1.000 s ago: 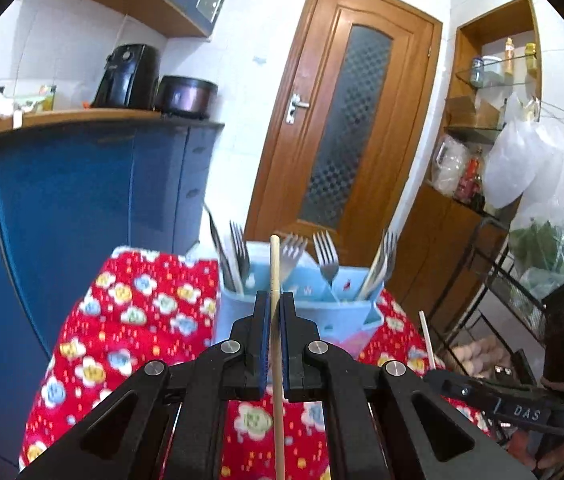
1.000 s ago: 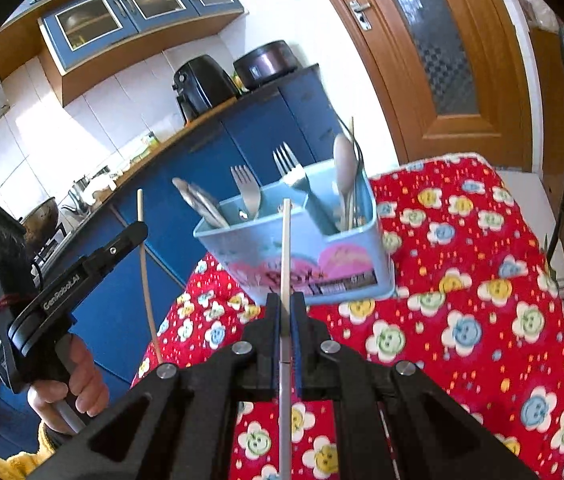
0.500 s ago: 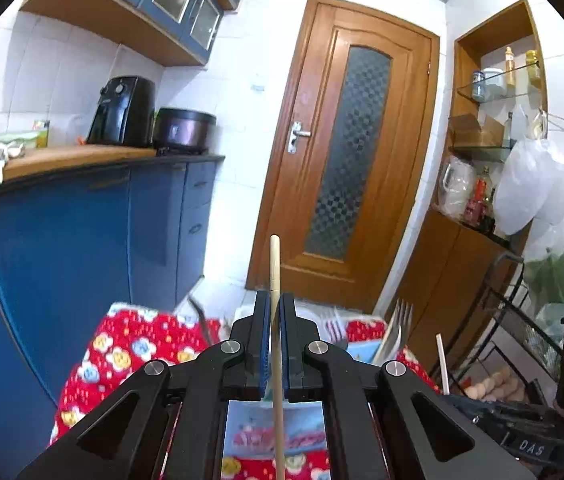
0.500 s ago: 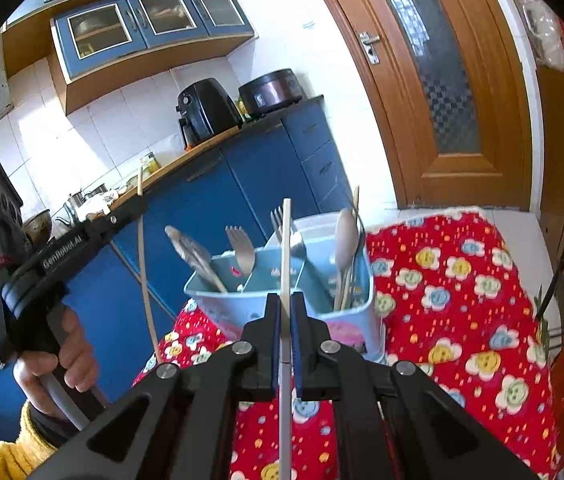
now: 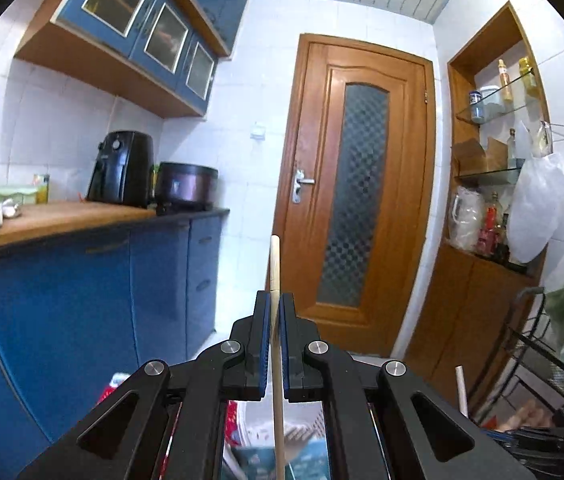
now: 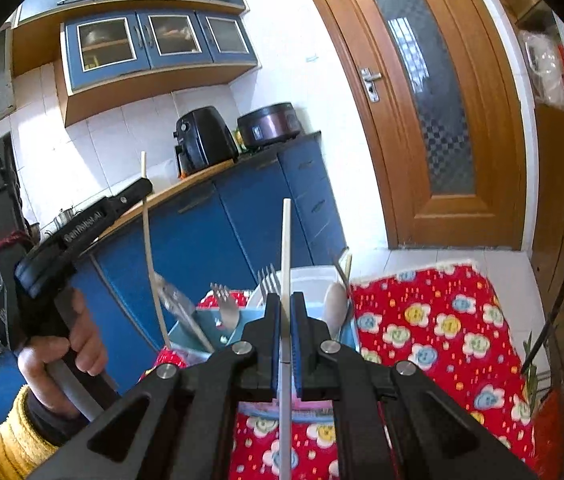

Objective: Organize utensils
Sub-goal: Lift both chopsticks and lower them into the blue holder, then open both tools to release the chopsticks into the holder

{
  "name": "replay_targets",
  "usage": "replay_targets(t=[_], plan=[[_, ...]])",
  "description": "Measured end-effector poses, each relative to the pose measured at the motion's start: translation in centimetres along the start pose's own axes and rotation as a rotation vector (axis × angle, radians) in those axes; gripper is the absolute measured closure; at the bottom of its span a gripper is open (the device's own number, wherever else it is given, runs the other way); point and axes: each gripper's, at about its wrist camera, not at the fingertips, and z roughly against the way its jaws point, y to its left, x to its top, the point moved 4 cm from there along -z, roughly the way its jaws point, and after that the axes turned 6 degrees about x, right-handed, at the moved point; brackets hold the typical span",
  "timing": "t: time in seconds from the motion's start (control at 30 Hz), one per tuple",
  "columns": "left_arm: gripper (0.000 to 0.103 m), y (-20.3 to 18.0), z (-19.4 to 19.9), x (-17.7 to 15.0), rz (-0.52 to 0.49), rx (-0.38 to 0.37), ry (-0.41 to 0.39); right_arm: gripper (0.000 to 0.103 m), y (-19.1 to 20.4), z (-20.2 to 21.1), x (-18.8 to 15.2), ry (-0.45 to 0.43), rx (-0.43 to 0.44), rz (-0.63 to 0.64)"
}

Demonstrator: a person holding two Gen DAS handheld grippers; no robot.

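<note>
Wooden and pale, a chopstick (image 5: 275, 264) stood pinched upright in my left claw (image 5: 275, 300), the blue pads pressed flat against its sides, its top end poking up past the fingertips and its shaft running down between the arms. My right claw (image 6: 286, 312) gripped a second, whiter chopstick (image 6: 285, 248) the same way, jaws narrow around it. From the right wrist view I could see my left hand (image 6: 62, 356) wrapped around its handle off to the side, that chopstick (image 6: 148, 240) hanging with its lower tip near the left edge of the utensil holder (image 6: 186, 334).

Just beyond the right claw sat that light blue holder, on a surface covered by a red flowered cloth (image 6: 434, 320). Forks (image 6: 268, 282) stood in it already, along with a spoon (image 6: 334, 308) and what looked like another stick at its far right corner. A white tub (image 6: 310, 276) sat behind it. In the left wrist view only a blurred strip of the holder (image 5: 258, 456) showed beneath the claw.

I judged the job well along: most of the cutlery was stowed, and the two chopsticks were what remained, each needing to be lowered into a compartment and let go. Which compartment suited them I could not tell.
</note>
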Motion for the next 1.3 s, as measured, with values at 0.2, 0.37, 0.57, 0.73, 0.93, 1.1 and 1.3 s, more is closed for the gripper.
replay_targets(t=[0.2,0.37,0.57,0.73,0.93,1.1,1.3], plan=[[0.099,-0.2,-1.1,-0.2,-0.021,0.023,-0.050,0.097,0.0,-1.1,1.6,-0.071,-0.002,0.031],[0.098,0.1,-2.2,-1.1,-0.008,0.028,-0.035,0.097,0.4,-2.2,2.4,-0.147,-0.010,0.094],[0.098,0.0,-3.2,-2.6,-0.008,0.030,-0.013,0.097,0.8,-3.6,2.2,-0.202,-0.019,0.160],[0.098,0.2,-3.4,-3.6,-0.006,0.032,-0.005,0.097,0.6,-5.0,1.3,-0.199,-0.047,0.197],[0.099,0.4,-3.7,-4.7,0.006,0.029,0.015,0.097,0.4,-5.7,0.6,-0.202,-0.051,0.205],[0.099,0.4,-3.8,-5.5,0.020,0.027,0.026,0.097,0.7,-5.8,0.4,-0.233,-0.069,0.228],[0.099,0.4,-3.7,-6.2,0.018,0.024,0.034,0.097,1.1,-6.4,0.6,-0.267,-0.108,0.272]])
